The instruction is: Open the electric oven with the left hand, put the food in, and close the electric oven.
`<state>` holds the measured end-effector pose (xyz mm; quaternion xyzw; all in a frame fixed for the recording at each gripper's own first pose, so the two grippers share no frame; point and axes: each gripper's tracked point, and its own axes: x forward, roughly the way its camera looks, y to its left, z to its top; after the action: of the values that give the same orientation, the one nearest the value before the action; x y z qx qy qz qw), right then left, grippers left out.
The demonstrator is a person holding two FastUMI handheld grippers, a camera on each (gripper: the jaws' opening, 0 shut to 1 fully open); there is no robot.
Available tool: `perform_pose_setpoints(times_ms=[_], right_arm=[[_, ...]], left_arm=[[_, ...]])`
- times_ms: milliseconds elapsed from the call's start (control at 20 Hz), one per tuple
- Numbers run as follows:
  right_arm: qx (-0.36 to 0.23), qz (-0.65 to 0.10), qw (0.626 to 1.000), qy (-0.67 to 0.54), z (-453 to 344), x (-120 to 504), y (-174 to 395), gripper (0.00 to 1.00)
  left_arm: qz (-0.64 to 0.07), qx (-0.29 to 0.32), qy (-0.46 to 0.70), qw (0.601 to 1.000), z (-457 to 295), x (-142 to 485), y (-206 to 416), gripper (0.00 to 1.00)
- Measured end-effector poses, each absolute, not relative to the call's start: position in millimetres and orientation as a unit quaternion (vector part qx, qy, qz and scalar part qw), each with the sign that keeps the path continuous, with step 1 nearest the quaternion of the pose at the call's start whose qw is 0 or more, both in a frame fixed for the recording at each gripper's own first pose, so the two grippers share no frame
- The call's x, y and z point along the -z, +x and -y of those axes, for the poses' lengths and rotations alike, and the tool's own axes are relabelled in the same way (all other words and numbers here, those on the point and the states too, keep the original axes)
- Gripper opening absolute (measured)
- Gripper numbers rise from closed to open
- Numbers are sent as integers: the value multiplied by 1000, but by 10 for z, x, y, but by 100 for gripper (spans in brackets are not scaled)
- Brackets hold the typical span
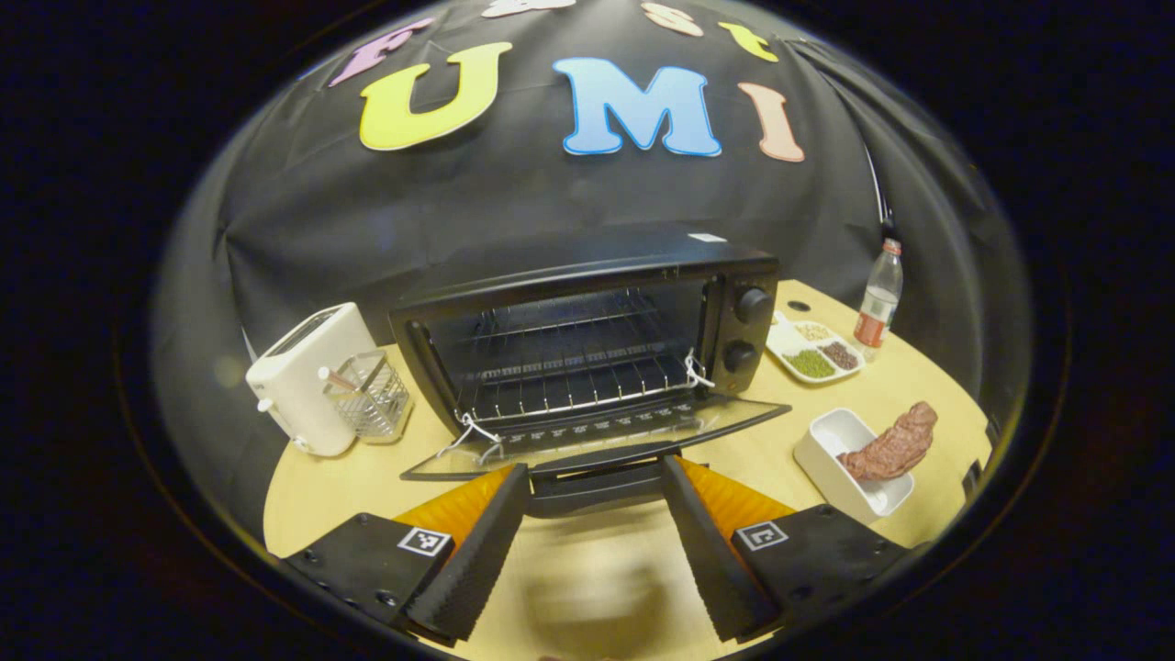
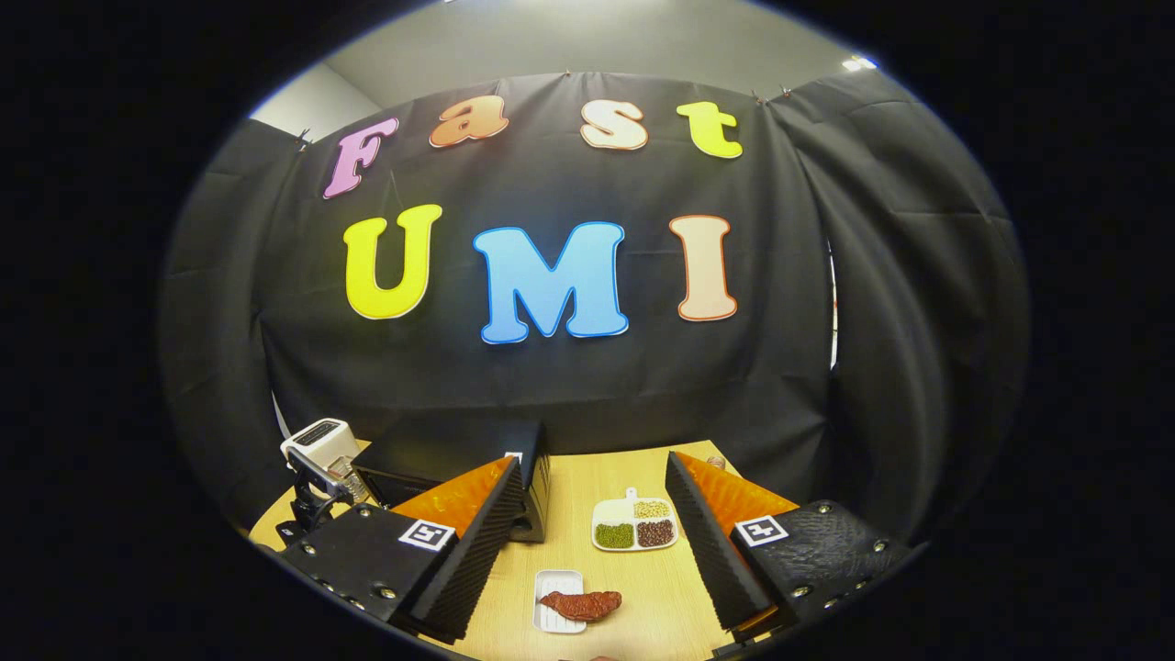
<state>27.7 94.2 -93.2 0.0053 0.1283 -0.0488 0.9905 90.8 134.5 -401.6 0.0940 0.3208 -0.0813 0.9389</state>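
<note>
The black electric oven [image 1: 587, 303] stands at the middle of the wooden table with its glass door [image 1: 597, 427] folded down flat and its wire rack bare. My left gripper [image 1: 597, 542] is open, its fingers on either side of the door handle [image 1: 597, 482] and just in front of it. The food, a brown piece of meat [image 1: 890, 445], lies across a white dish [image 1: 831, 459] to the right of the oven. My right gripper [image 2: 597, 551] is open and high above the table, with the meat [image 2: 580, 604] and its dish [image 2: 555, 588] low between its fingers. It holds nothing.
A white toaster [image 1: 307, 376] and a wire basket [image 1: 372, 395] stand left of the oven. A divided plate of beans [image 1: 812, 353] and a bottle [image 1: 878, 308] sit at the back right. The round table edge [image 1: 303, 514] runs close below my left gripper.
</note>
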Motion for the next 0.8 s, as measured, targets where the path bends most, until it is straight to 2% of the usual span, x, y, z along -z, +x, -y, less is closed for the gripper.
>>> perform_pose_setpoints(times_ms=[50, 100, 150, 200, 300, 350, 450, 500, 600, 650, 800], right_arm=[[47, -134, 990, 7, -935, 969, 288, 95], [44, -139, 989, 10, -929, 1012, 303, 95], [45, -144, 988, 13, -919, 1048, 311, 95], [45, -149, 988, 15, -899, 1098, 304, 95], [43, -160, 986, 18, -896, 1171, 314, 95], [41, -162, 986, 18, -893, 1176, 320, 95], [36, -162, 986, 11, -912, 1181, 334, 95], [33, -164, 986, 7, -913, 1208, 338, 95], [28, -167, 986, 6, -914, 1218, 347, 95], [28, -165, 986, 7, -911, 1193, 339, 95], [35, -162, 986, 7, -825, 1203, 306, 96]], left_arm=[[-316, 80, 92, 941, -1362, 4004, 875, 97], [-315, 77, 89, 942, -1387, 3994, 847, 100], [-315, 75, 87, 942, -1413, 3992, 818, 93], [-315, 69, 88, 943, -1457, 3980, 810, 97], [-304, 46, 88, 948, -1561, 3820, 837, 97], [-275, 36, 79, 958, -1566, 3600, 906, 100], [-215, 53, 26, 975, -1313, 3147, 1160, 97], [-218, 58, 8, 974, -1209, 3142, 1257, 96], [-269, 47, 15, 962, -1266, 3513, 1339, 96], [-295, 39, 16, 955, -1297, 3680, 1337, 100], [-306, 40, 13, 951, -1302, 3778, 1296, 97]])
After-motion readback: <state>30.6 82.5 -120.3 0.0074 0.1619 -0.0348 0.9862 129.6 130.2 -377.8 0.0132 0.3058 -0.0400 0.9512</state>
